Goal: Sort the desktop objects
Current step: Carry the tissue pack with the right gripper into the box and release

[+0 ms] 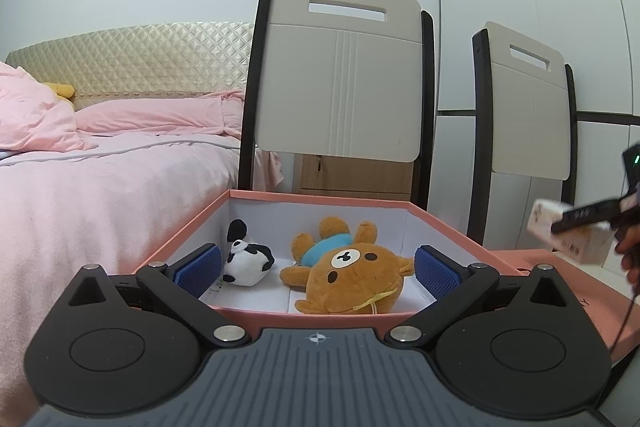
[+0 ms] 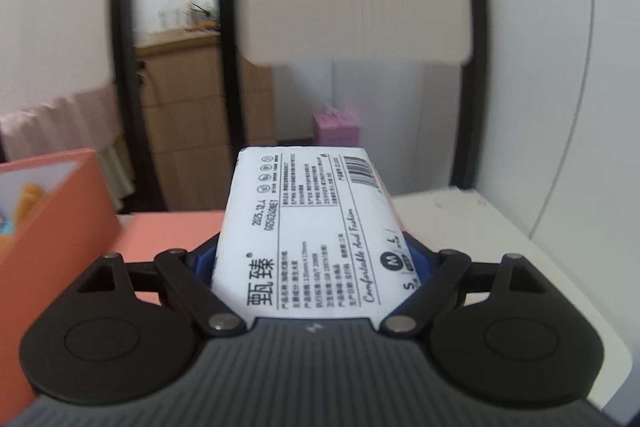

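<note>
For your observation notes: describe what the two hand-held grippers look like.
Both the left gripper and right gripper match: ribbed grey body, black linkage arms with silver rivets, round black side discs, and blue textured pads. The left body carries a small crosshair mark.

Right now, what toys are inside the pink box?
Inside the pink box lie a brown teddy bear and a small black-and-white plush. The near wall and the left gripper hide part of the floor.
</note>
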`<act>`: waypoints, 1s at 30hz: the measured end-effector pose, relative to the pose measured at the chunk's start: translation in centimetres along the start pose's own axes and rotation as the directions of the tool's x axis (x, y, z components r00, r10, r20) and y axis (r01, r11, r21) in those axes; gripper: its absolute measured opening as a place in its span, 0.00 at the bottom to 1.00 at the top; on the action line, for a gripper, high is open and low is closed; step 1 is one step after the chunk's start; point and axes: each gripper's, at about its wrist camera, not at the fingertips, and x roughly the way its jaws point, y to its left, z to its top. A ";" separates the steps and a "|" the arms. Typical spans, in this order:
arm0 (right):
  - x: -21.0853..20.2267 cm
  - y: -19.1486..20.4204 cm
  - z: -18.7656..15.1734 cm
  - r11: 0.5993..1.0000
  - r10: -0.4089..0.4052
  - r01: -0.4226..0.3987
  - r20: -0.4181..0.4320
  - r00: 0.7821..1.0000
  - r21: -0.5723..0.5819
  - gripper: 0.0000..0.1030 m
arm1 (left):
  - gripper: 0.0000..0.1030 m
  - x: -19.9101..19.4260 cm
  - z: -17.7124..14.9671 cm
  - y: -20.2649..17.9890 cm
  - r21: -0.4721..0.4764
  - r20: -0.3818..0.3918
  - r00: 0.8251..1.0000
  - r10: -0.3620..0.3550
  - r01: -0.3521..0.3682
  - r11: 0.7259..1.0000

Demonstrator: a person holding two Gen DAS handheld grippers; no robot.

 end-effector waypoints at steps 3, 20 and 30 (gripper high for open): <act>-1.8 3.1 1.7 0.992 0.112 -0.111 0.003 0.994 -0.067 0.84 | 1.00 -0.1 0.1 0.0 0.001 0.004 1.000 0.002 -0.002 1.000; -4.1 23.7 5.5 0.622 0.549 -0.651 -0.351 0.758 -0.434 0.85 | 1.00 -1.5 1.0 0.9 -0.010 0.079 0.996 0.035 -0.034 0.999; 0.8 31.9 3.4 0.426 0.549 -0.782 -0.558 0.623 -0.455 0.85 | 1.00 -1.6 1.2 2.5 -0.072 0.096 0.994 0.043 -0.036 0.997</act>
